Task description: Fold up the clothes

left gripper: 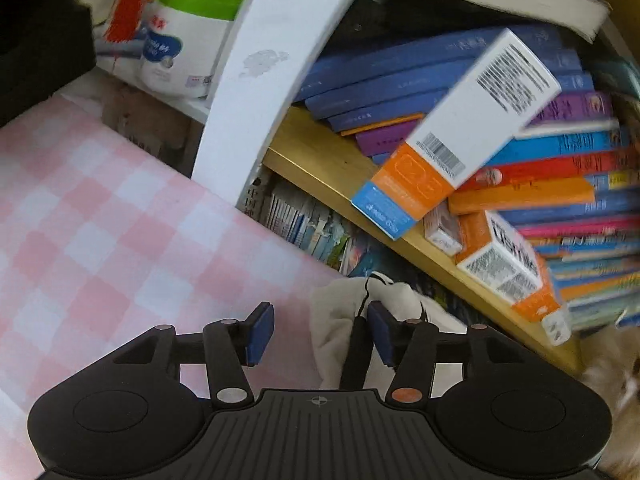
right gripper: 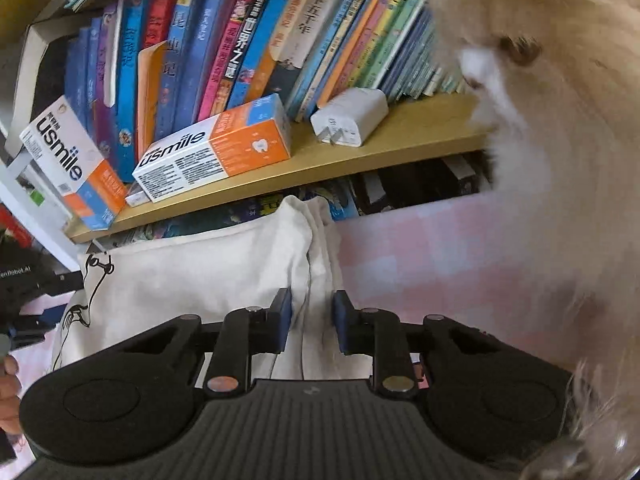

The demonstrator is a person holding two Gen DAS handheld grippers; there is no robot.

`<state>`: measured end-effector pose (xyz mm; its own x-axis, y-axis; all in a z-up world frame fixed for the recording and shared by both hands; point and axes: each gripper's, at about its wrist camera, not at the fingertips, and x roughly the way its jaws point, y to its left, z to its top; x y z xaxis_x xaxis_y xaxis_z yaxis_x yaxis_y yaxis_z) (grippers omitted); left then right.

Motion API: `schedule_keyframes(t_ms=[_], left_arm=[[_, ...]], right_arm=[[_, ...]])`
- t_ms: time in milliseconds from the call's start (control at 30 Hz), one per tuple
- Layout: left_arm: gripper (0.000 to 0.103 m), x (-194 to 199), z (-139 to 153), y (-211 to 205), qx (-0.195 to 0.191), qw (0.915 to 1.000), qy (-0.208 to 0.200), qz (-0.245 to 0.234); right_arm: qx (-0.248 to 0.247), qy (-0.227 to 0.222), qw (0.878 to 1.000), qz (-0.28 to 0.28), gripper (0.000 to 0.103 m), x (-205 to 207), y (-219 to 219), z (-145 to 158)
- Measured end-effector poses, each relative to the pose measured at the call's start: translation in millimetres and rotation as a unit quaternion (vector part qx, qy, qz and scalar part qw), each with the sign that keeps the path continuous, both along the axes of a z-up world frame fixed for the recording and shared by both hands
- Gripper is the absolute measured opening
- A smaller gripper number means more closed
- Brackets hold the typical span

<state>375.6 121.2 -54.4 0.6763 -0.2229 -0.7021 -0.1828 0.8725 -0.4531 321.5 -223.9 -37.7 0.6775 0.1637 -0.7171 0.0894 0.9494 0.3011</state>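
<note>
A cream-white garment with a black line drawing lies bunched on the pink checked cloth at the foot of a bookshelf. In the left wrist view my left gripper [left gripper: 320, 334] is open, its right pad against a fold of the garment [left gripper: 332, 320], its left pad over bare cloth. In the right wrist view my right gripper [right gripper: 312, 322] is open with a raised fold of the garment [right gripper: 224, 264] between its blue pads, not pinched. The other gripper shows at the left edge [right gripper: 28, 304].
A wooden shelf [right gripper: 400, 136] packed with books runs behind the garment, with two usmile boxes [right gripper: 216, 152] and a white charger [right gripper: 352, 116] on it. A large tan plush toy [right gripper: 560, 160] fills the right. A white post [left gripper: 272, 60] and a white tub [left gripper: 184, 40] stand at the left.
</note>
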Motion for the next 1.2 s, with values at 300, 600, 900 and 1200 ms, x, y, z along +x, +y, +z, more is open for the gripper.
schedule_keyframes(t_ms=[300,600,900,1200], left_arm=[[0.055,-48.2,37.0,-14.2,0.086,0.9937,-0.053,-0.050],[0.063,-131.3,61.2,-50.0,0.156,0.9823,-0.068,-0.078],[0.089,-185.5,75.4,-72.7,0.210,0.9711,-0.077,-0.083],[0.098,-209.7,77.5,-84.4,0.253,0.9607,-0.080,-0.082]], right_arm=[[-0.039,-0.014,0.999,0.032,0.022,-20.2,7.1,16.8],[-0.065,-0.050,0.994,0.069,0.043,-83.7,22.2,46.9],[-0.119,-0.081,0.986,0.086,0.084,-140.9,40.6,67.1],[-0.144,-0.073,0.984,0.069,0.091,-163.9,45.9,63.1]])
